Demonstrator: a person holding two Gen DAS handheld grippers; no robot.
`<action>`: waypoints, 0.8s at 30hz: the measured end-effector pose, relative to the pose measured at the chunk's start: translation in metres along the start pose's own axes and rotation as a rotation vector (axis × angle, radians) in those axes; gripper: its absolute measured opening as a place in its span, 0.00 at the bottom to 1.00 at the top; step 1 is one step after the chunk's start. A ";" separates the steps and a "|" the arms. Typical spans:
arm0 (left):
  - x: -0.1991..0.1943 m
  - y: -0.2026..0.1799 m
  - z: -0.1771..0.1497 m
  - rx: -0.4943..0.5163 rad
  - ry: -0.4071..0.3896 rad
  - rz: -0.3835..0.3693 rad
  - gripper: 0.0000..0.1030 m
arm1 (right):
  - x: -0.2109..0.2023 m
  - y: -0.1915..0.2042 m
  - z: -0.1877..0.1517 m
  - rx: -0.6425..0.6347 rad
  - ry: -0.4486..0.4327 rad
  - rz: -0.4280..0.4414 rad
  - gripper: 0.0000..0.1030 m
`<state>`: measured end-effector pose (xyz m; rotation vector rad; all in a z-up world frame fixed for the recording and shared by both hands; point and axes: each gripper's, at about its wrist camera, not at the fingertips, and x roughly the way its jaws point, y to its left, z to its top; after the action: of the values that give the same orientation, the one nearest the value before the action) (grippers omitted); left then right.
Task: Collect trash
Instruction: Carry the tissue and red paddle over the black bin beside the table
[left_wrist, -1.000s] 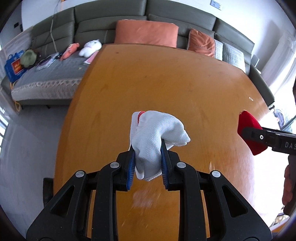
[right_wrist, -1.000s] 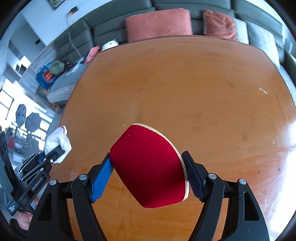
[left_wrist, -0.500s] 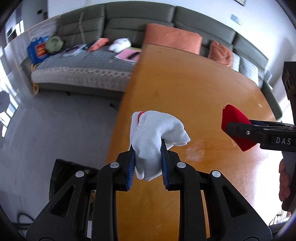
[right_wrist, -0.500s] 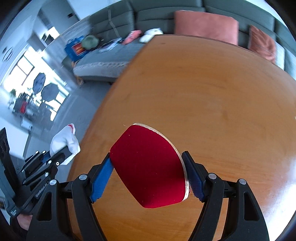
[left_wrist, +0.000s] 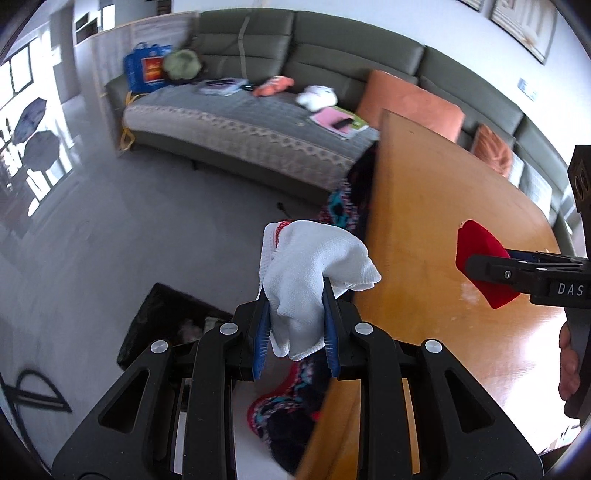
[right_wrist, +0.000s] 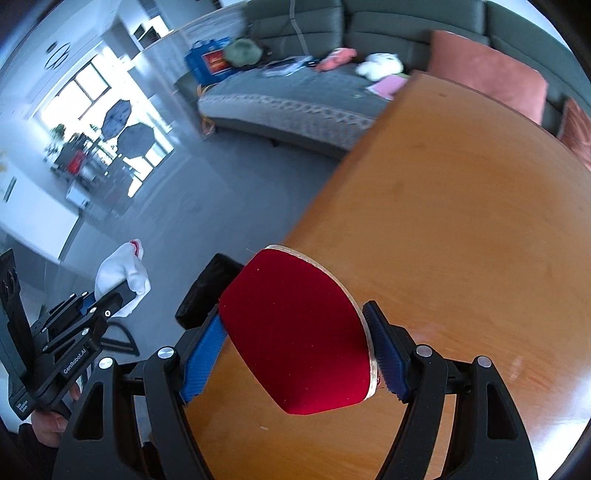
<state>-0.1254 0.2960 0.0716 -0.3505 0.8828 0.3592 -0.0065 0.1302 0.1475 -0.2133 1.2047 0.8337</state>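
Left gripper (left_wrist: 295, 325) pinches a crumpled white woven cloth with a red-stitched corner (left_wrist: 310, 280) between its blue pads; it hangs off the left edge of the long orange-brown wooden table (left_wrist: 461, 229), over floor. Right gripper (right_wrist: 299, 350) clamps a red-rubber table-tennis paddle blade with a pale wood rim (right_wrist: 299, 339) across its width, jaws spread wide around it, sitting over the table's left edge.

Progress, judged: no loose trash visible on the table top, so the sweeping looks mostly finished. Whether crumbs ride on the paddle is too small to tell. Left to do: carry to the bin and dump.

Just below the table's left edge, on the floor: a black-lined rectangular waste bin (left_wrist: 166, 325), partly hidden behind the left gripper, contents blurred. A dark multicoloured patterned seat cushion (left_wrist: 291, 410) sits tucked against the table edge, between bin and table.

Room to move: grey floor (left_wrist: 110, 229) left of the table is open. Tight spot is the gap between table edge, cushion and bin. The two grippers are near each other but apart.

Beyond the table's far end: a grey-green sectional sofa (left_wrist: 332, 62) with orange cushions and scattered toys, well apart from the work.
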 end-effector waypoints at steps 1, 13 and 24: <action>-0.002 0.009 -0.001 -0.009 0.000 0.008 0.24 | 0.004 0.008 0.002 -0.012 0.005 0.009 0.73; -0.023 0.092 -0.026 -0.133 0.010 0.111 0.24 | 0.045 0.115 0.021 -0.177 0.046 0.095 0.73; -0.020 0.164 -0.044 -0.270 0.056 0.216 0.24 | 0.087 0.192 0.024 -0.337 0.111 0.128 0.73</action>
<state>-0.2396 0.4191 0.0377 -0.5172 0.9314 0.6746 -0.1071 0.3159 0.1324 -0.4649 1.1843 1.1492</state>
